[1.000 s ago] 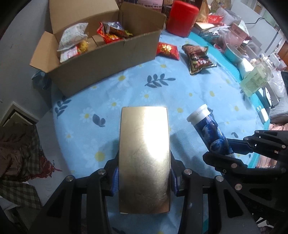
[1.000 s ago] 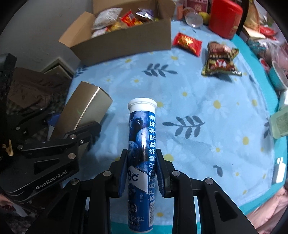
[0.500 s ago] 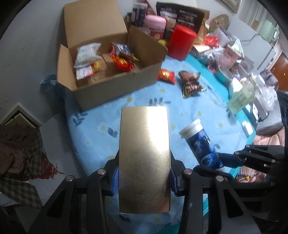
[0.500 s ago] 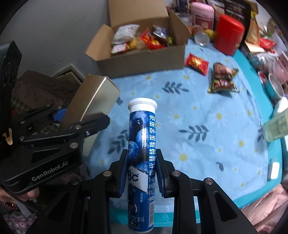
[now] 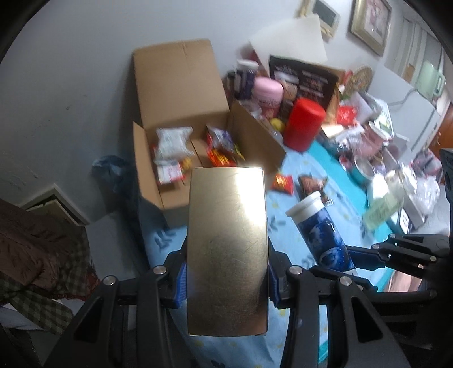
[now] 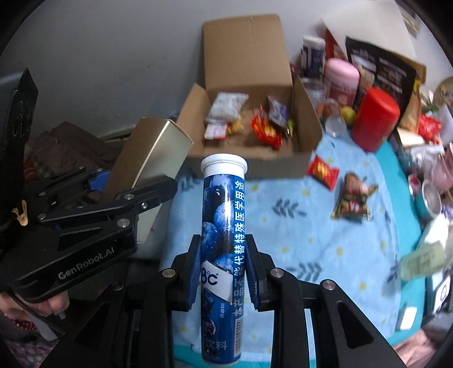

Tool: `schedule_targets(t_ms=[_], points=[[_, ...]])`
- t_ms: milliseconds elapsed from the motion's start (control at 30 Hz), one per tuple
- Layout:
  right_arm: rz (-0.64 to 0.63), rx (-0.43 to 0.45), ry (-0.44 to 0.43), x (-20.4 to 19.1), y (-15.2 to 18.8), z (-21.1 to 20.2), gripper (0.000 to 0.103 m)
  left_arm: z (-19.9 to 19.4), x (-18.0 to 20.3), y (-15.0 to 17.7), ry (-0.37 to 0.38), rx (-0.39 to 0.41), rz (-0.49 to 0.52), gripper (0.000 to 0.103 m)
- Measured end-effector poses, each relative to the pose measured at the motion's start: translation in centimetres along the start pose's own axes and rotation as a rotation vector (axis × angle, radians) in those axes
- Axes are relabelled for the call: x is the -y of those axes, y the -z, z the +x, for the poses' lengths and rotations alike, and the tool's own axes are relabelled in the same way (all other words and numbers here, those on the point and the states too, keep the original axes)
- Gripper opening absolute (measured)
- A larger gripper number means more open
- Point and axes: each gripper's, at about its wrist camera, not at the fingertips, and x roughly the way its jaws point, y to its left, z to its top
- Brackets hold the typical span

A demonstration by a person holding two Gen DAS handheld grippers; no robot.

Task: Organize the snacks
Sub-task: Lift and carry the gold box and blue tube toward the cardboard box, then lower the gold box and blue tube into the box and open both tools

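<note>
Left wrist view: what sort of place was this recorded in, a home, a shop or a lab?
Most likely a lived-in room at home. A floral blue tablecloth covers a table crowded with household clutter, framed pictures hang on the wall, and an open cardboard box holds snack packets.

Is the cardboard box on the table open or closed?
Open. The cardboard box has its flaps raised, and snack packets show inside.

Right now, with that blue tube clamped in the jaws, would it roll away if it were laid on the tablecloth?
Probably. The blue tube is a smooth, round cylinder, so on its side it would likely roll, though the soft tablecloth might slow it. It looks rigid, keeping its shape in the right gripper. Stood on end, tall and narrow, it might tip.
</note>
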Motion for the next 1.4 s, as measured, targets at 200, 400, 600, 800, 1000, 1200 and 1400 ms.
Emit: schedule_targets(t_ms=[200, 400, 600, 800, 1000, 1200, 1400], points=[[-0.035, 0.044, -0.033, 0.2, -3.4, -1.1, 0.028, -1.1, -0.7, -3.2, -0.013, 0.057, -0.019, 0.043], [-0.065, 0.076, -0.055, 0.8, -6.5, -1.4, 0.028, -1.3, -1.4, -6.6, -0.03, 0.109, -0.036, 0.043], [-0.095, 0.111, -0.061, 1.7, -10.0, -1.4, 0.028, -0.6, -1.9, -9.3, -0.038, 0.14, -0.054, 0.043], [-0.111, 0.117, -0.07, 3.1, -13.2, 0.2, 0.028, 1.2, -1.9, -11.6, -0.051, 0.14, -0.062, 0.043], [-0.12, 0.114, -0.068, 4.7, -16.1, 2.4, 0.028, 4.3, -3.0, -13.6, -0.072, 0.125, -0.076, 0.043], [-0.114, 0.102, -0.052, 6.3, -18.7, 5.5, 0.028, 8.2, -4.8, -15.0, -0.1, 0.093, -0.091, 0.043], [-0.113, 0.075, -0.03, 7.3, -20.4, 8.9, 0.028, 12.2, -6.5, -16.1, -0.109, 0.062, -0.111, 0.043]])
